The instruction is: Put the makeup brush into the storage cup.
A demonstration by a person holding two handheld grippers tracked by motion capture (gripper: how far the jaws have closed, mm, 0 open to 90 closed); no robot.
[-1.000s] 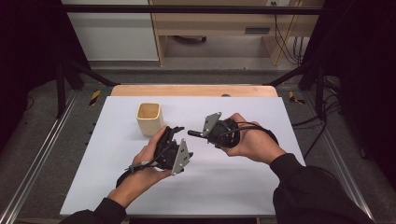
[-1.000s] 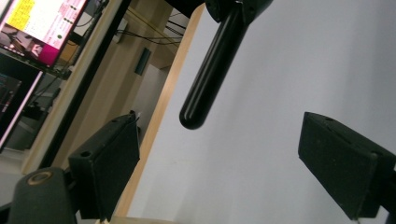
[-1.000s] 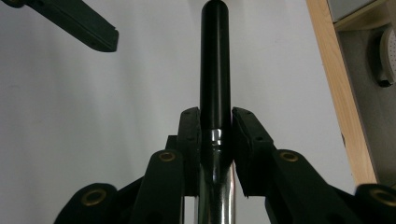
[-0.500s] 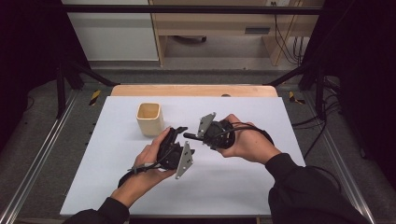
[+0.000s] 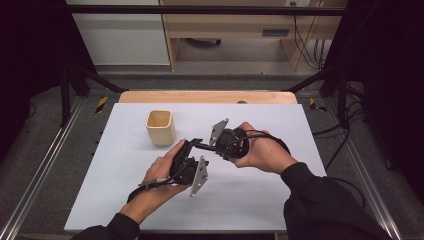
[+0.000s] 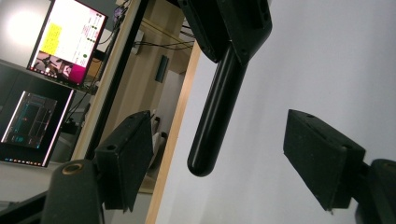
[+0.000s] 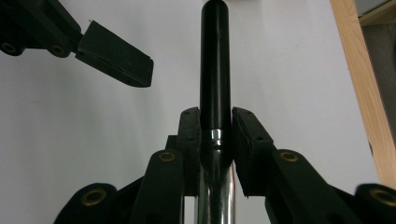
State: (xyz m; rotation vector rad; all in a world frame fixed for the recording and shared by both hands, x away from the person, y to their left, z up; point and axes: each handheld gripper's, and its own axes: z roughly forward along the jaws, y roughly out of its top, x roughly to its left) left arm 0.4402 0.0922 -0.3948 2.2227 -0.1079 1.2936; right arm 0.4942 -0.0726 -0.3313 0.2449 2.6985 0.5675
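White rectangular surface (image 5: pixel 125 190) sits on a light wooden board, with metal rails along its sides and grey carpet beyond. A pale wooden cabinet stands beyond its far edge, and cables trail on the floor past its right side. The left gripper view also catches lit monitors (image 6: pixel 44 79) off past the wooden edge.

On the surface, far-left of the hands: a cream square-sided open-top cup (image 5: pixel 160 127), upright, untouched, apart from both grippers.

Right gripper (image 7: pixel 215 128): jaws closed tight on a slim black pen-like rod with a chrome lower section (image 7: pixel 215 65). The grip sits just at the black/chrome joint, so the black end sticks out free ahead of the jaws. The rod is held in the air above the surface, nearer the person than the cup and to its right, with its tip pointing towards the left gripper.

Left gripper (image 6: pixel 219 154): jaws spread wide, nothing in them. The rod's rounded tip (image 6: pixel 205 163) hangs in the gap between the pads, clear of both.

My read: this is a hand-over. The long free end is presented so the left gripper has room to clamp it, probably on its way to the cup.
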